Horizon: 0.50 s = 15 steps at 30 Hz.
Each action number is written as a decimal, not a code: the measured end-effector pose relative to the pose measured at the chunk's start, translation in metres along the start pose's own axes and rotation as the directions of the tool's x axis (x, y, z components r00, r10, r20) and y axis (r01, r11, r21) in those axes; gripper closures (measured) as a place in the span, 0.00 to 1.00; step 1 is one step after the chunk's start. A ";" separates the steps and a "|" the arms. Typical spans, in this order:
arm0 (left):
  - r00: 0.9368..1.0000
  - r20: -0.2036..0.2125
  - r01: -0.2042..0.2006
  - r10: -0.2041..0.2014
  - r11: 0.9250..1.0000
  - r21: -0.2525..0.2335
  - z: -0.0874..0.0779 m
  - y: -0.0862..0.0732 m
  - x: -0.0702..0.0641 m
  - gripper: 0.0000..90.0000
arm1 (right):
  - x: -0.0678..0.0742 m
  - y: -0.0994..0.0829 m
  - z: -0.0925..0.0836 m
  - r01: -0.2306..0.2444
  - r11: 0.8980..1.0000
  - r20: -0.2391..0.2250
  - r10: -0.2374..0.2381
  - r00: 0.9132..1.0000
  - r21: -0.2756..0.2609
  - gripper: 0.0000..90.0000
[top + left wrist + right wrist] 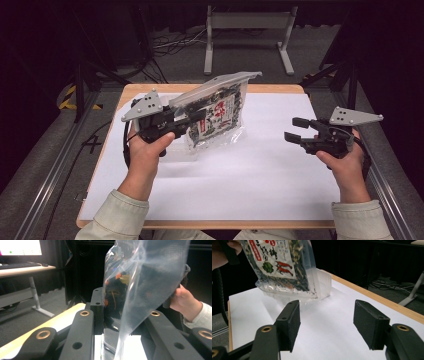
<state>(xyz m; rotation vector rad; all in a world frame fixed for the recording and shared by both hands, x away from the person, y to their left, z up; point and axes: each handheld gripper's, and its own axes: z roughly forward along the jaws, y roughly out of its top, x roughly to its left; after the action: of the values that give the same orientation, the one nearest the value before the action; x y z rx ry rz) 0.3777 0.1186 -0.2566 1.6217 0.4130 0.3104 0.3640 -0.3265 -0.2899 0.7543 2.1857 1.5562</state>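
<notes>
A clear plastic bag [220, 112] of dark dried food with a red and white label hangs tilted above the white sheet [260, 170]. My left gripper [195, 120] is shut on its left edge. In the left gripper view the clear film [140, 290] runs up between the black jaws of my left gripper [120, 312]. The bag's lower end [282, 267] hangs just over a clear plastic tray [323, 286] on the sheet. My right gripper [291, 129] hovers at the right, open, with nothing between its pads [324, 315].
The white sheet covers a wooden table whose bare edge [200, 89] shows at the back. A grey metal stand [247, 30] and cables lie on the floor beyond. A desk with a monitor [20, 247] stands off to one side.
</notes>
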 end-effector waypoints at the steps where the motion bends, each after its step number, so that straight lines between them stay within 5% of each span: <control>1: 1.000 -0.004 -0.001 0.001 1.000 -0.002 0.000 0.001 0.001 0.80 | -0.001 0.000 0.000 -0.003 1.000 -0.002 0.003 1.000 -0.001 0.43; 15: 0.995 -0.093 -0.031 0.030 0.999 -0.018 -0.003 0.012 0.020 0.80 | -0.003 -0.005 0.005 -0.030 0.999 -0.016 0.030 0.999 0.019 0.44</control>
<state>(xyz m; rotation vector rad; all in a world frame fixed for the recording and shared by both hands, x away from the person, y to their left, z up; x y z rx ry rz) 0.3956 0.1294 -0.2451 1.6004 0.4547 0.4124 0.3686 -0.3259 -0.2961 0.7864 2.2136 1.5639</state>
